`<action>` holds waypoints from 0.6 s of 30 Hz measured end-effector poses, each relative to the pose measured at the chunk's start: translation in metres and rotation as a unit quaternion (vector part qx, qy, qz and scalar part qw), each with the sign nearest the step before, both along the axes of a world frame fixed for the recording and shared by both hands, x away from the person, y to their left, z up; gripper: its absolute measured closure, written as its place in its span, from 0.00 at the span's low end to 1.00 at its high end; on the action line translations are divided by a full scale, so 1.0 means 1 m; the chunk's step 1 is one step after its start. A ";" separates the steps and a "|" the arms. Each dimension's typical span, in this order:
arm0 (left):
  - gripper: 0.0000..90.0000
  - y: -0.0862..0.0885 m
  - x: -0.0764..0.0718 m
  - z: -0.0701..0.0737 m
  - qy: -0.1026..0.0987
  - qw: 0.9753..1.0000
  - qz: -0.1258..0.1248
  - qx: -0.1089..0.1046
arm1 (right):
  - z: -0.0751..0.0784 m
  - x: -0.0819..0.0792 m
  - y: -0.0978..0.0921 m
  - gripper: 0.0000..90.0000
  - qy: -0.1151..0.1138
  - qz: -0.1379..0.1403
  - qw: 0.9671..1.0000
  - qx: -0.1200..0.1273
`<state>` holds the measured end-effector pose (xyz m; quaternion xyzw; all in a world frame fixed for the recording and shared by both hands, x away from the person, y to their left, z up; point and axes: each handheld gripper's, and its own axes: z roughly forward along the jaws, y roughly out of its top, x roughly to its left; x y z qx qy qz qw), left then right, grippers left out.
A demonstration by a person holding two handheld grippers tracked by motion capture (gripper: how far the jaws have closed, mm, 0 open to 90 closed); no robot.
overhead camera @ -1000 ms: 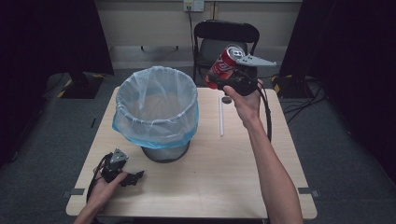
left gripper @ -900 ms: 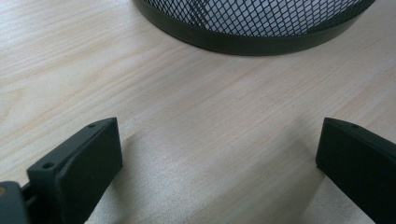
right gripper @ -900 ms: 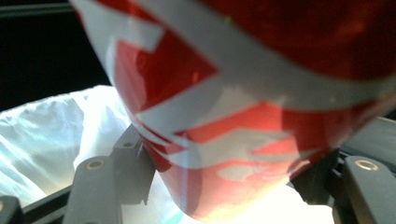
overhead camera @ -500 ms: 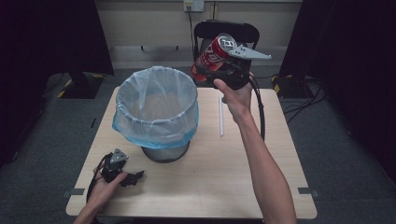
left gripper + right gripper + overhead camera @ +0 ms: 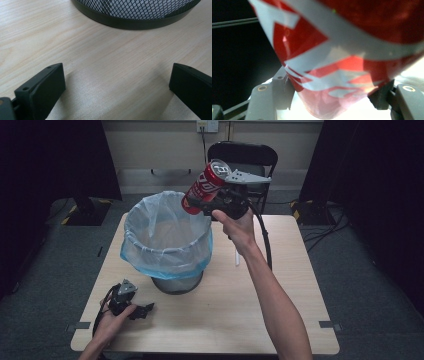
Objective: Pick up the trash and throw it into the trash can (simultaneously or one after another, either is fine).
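Note:
A red and white drink can (image 5: 205,187) is tilted in the air above the far right rim of the bin, and my right gripper (image 5: 210,202) is shut on it. Up close in the right gripper view the can (image 5: 342,57) sits between the two black jaws. The bin (image 5: 167,242) is a black mesh basket lined with a pale blue plastic bag, standing mid-table. My left gripper (image 5: 142,310) rests on the table at the front left, open, with bare wood between its jaws (image 5: 117,85). The bin's mesh base (image 5: 135,12) lies just beyond it.
A white straw-like stick (image 5: 236,256) lies on the wooden table (image 5: 280,320) right of the bin. A black folding chair (image 5: 245,157) stands behind the table's far edge. Dark curtains hang on both sides.
My right gripper has carried the can leftward and slightly up, from beside the bin to above its far right rim. The left gripper has stayed put.

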<state>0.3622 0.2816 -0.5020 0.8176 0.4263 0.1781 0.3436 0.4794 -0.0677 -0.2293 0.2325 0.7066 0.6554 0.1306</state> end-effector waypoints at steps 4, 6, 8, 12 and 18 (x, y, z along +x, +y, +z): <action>0.00 0.000 0.000 0.000 0.000 1.000 0.000 0.000 | -0.002 0.000 0.011 0.38 0.008 0.018 1.000 -0.008; 0.00 0.000 0.000 0.000 0.000 1.000 0.000 0.000 | -0.004 0.000 0.016 0.37 0.010 0.024 1.000 -0.015; 0.00 0.000 0.000 0.000 0.000 1.000 0.000 0.000 | -0.006 0.000 0.019 0.37 0.012 0.028 0.999 -0.018; 0.00 0.000 0.000 0.000 0.000 1.000 0.000 0.000 | -0.012 0.003 0.027 0.34 0.025 0.035 0.998 -0.036; 0.00 0.000 0.000 0.000 0.000 1.000 0.000 0.000 | -0.017 0.006 0.033 0.34 0.033 0.036 0.998 -0.040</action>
